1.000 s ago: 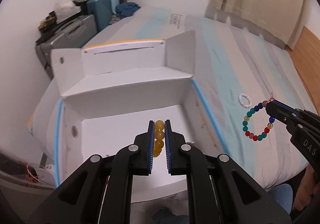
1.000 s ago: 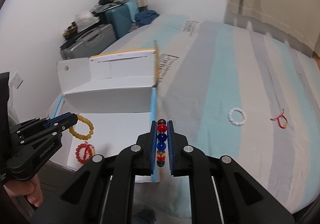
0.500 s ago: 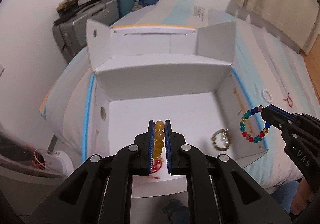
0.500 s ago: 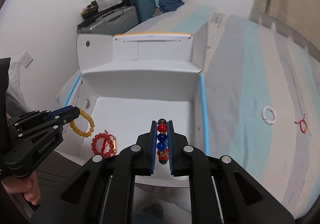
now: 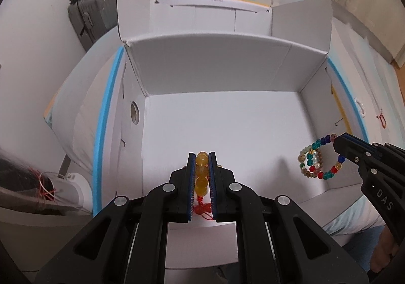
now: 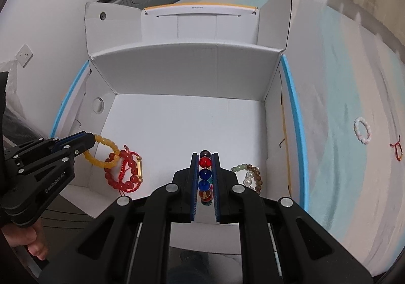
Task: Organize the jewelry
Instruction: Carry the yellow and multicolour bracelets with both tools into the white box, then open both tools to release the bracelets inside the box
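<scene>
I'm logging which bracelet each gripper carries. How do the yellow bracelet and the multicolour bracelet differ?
The yellow bracelet has beads of one amber colour; the multicolour bracelet mixes red, blue, teal and amber beads. The yellow one is held by the left gripper above the red bracelet; the multicolour one is held by the right gripper above a pale beaded bracelet. Both are beaded loops hanging over the white box.

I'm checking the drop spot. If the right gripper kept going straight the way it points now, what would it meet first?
Most likely the bare white floor of the cardboard box, then its far wall. The right gripper, shut on the multicolored bracelet, has nothing else directly ahead; depth is uncertain.
</scene>
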The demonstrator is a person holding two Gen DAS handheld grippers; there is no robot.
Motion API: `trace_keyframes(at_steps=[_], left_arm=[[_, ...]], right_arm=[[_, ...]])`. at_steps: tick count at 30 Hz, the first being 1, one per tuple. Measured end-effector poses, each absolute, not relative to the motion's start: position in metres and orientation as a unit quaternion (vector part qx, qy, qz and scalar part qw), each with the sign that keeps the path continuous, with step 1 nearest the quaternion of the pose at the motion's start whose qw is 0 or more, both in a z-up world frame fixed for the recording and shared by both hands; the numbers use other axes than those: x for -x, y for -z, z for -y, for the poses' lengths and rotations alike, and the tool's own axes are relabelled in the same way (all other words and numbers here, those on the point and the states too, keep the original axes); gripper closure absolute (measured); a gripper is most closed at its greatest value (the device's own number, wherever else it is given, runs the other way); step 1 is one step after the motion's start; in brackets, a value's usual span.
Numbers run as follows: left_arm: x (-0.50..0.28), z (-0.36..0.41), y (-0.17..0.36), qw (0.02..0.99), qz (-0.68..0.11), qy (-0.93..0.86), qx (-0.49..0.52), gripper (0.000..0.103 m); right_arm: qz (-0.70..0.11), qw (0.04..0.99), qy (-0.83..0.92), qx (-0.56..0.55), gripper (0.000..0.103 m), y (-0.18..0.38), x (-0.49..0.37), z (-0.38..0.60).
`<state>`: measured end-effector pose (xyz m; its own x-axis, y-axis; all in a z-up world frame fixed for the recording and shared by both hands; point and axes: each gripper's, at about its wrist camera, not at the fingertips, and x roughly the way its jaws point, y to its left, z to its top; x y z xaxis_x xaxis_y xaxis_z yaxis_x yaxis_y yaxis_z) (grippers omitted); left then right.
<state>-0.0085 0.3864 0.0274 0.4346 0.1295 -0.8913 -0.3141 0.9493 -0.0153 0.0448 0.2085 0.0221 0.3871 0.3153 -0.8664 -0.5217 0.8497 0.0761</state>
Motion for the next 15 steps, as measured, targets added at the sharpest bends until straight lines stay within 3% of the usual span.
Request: trace_keyframes(at_steps=[6,9,11,15], left_arm=[[0.01,-0.392,-0.021,0.839,-0.514,-0.152,0.089,0.091],[0.01,-0.391,-0.024,0.84,-0.513,-0.157,0.085,0.084],[0.01,-0.387,-0.03,0.843,-0.507,-0.16,0.079,0.071],[0.011,-0.375,-0.044,0.852,-0.491,-0.162,0.077,0.048]], right_arm=[[-0.5,0.822,-0.25,0.112,0.091,-0.015,-0.044,-0.209],[-0.497,0.824,-0.249,0.104,0.07,-0.019,-0.044,-0.206],[-0.488,0.832,-0.247,0.097,0.057,-0.027,-0.044,-0.2],[-0.47,0.845,-0.241,0.085,0.041,-0.046,-0.043,-0.183]])
